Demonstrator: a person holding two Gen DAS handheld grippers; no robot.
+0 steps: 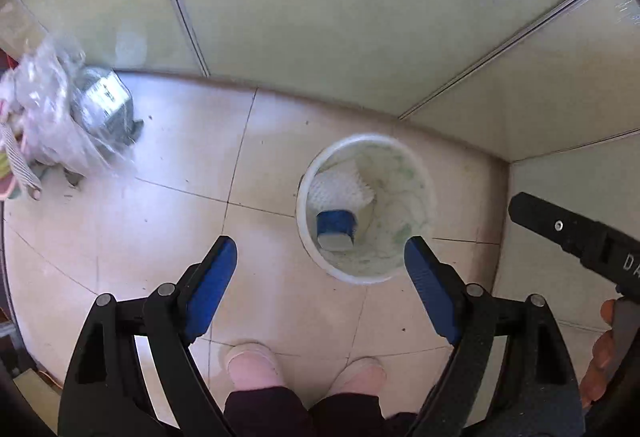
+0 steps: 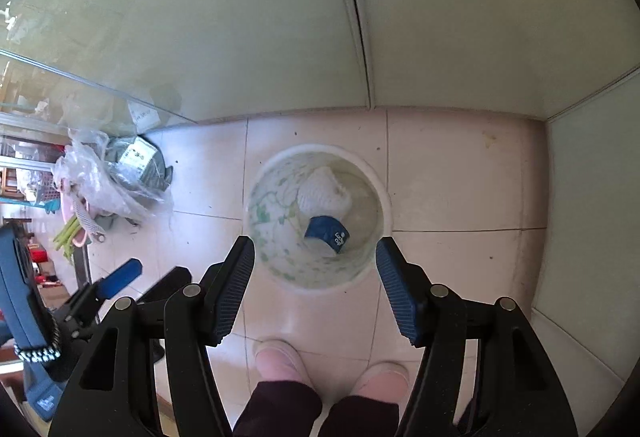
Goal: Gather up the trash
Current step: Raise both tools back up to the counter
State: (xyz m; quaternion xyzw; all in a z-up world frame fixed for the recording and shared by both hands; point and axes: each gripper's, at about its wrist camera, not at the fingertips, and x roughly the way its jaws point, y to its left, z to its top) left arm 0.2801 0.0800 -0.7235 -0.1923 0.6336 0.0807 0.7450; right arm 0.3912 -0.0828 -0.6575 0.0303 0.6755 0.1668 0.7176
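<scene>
A white round bin (image 1: 428, 197) stands on the tiled floor near the corner. In it lie a blue carton (image 1: 336, 227) and a white crumpled wad (image 1: 340, 189). My left gripper (image 1: 320, 251) hangs high over the floor just left of the bin, open and holding nothing. The right wrist view looks straight down into the bin (image 2: 320, 149), with the blue carton (image 2: 328, 233) and the wad (image 2: 324, 193) inside. My right gripper (image 2: 315, 251) is above the bin's near rim, open and holding nothing.
A crumpled clear plastic bag with grey packaging (image 1: 80, 117) (image 2: 112, 181) lies on the floor at the left wall. Pale wall panels close off the back and right. The person's pink slippers (image 1: 252, 361) (image 2: 280, 357) stand just before the bin.
</scene>
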